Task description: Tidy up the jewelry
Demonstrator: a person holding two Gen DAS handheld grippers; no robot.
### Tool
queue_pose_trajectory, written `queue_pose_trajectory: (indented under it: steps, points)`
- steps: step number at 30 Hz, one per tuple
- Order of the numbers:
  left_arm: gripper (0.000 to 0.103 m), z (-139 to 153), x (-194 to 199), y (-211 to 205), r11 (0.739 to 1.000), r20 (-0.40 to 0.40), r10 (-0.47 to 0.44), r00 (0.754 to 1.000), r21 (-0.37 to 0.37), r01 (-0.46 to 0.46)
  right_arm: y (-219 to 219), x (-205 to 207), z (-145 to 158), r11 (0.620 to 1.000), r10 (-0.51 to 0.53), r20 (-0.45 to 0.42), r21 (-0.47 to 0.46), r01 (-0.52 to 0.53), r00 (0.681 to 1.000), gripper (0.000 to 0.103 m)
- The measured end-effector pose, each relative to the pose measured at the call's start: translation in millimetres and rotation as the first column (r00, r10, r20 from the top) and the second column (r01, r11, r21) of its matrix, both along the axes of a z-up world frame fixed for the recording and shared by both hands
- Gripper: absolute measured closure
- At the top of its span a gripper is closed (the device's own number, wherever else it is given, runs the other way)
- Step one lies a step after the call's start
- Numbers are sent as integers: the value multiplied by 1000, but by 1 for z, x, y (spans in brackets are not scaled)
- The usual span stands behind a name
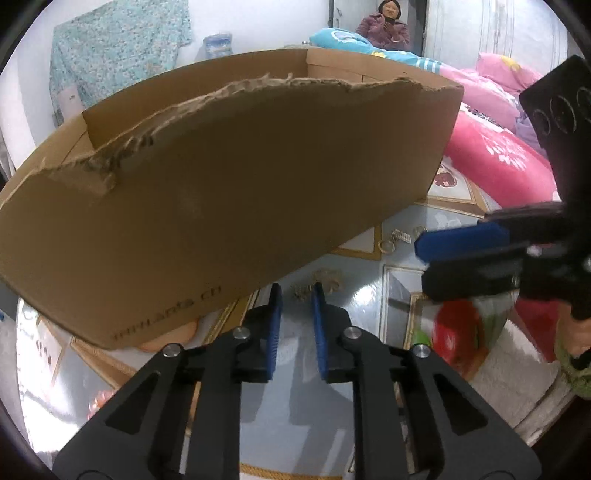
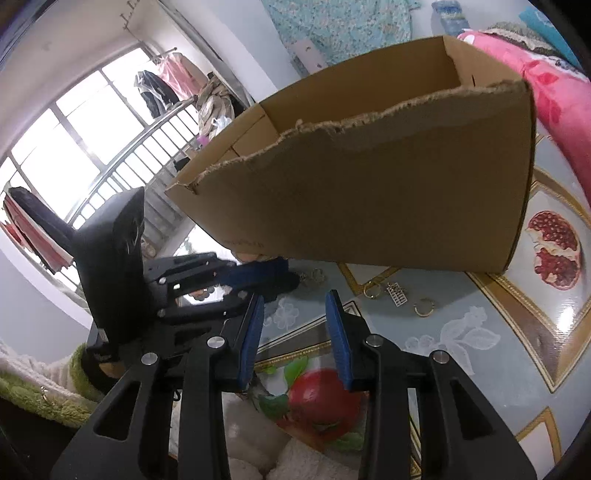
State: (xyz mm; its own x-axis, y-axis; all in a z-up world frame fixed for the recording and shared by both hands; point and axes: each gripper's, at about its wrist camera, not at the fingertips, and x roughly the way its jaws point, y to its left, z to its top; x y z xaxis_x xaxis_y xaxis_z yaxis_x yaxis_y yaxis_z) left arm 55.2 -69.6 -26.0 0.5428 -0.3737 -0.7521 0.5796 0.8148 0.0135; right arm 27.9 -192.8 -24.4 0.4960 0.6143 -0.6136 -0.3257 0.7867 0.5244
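Several gold jewelry pieces lie on the glossy patterned tabletop (image 2: 461, 332) in front of a cardboard box (image 2: 388, 192) with a torn upper edge. They are a ring (image 2: 371, 290), a pendant (image 2: 397, 293), a hoop (image 2: 424, 307) and a tangled cluster (image 2: 314, 275). In the left wrist view the cluster (image 1: 319, 282) lies just past the tips of my left gripper (image 1: 297, 295). Its blue pads stand a little apart with nothing between them. My right gripper (image 2: 295, 297) is open and empty, low over the table. It enters the left wrist view from the right (image 1: 421, 264), short of the ring (image 1: 388, 245).
The box (image 1: 221, 203) fills the table's far side and hides its own inside. Pink bedding (image 1: 498, 147) lies behind at the right, and a person (image 1: 384, 26) sits far back. A railed window (image 2: 92, 129) is at the left. My left gripper (image 2: 291, 278) crosses the right wrist view.
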Motion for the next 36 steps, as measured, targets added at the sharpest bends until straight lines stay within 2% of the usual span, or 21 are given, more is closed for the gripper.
queue_pose_trajectory:
  steps: [6, 9, 10, 11, 18, 29, 36]
  points:
    - [89, -1, -6, -8, 999, 18, -50, 999, 12, 50, 0, 2, -8, 1000, -11, -19, 22, 12, 1000, 68]
    - [93, 2, -7, -4, 998, 17, -56, 998, 1, 56, 0, 2, -10, 1000, -16, -21, 15, 17, 1000, 68]
    - [100, 2, -7, -4, 999, 17, -54, 998, 0, 54, 0, 2, -10, 1000, -18, -20, 13, 19, 1000, 68]
    - [101, 2, -7, -2, 999, 12, -50, 999, -5, 50, 1, 0, -9, 1000, -21, -17, 12, 21, 1000, 68]
    - [103, 3, -13, 15, 997, -31, -1, 1000, -74, -1, -6, -13, 1, 999, -33, 20, -29, 34, 999, 68]
    - [103, 8, -23, 46, 989, -38, 76, 996, -128, -81, 27, -12, 6, 976, 11, 88, -219, 9, 996, 68]
    - [103, 1, -24, 50, 987, -51, 87, 995, -133, -93, 48, 0, 1, 913, 35, 130, -408, 21, 991, 69]
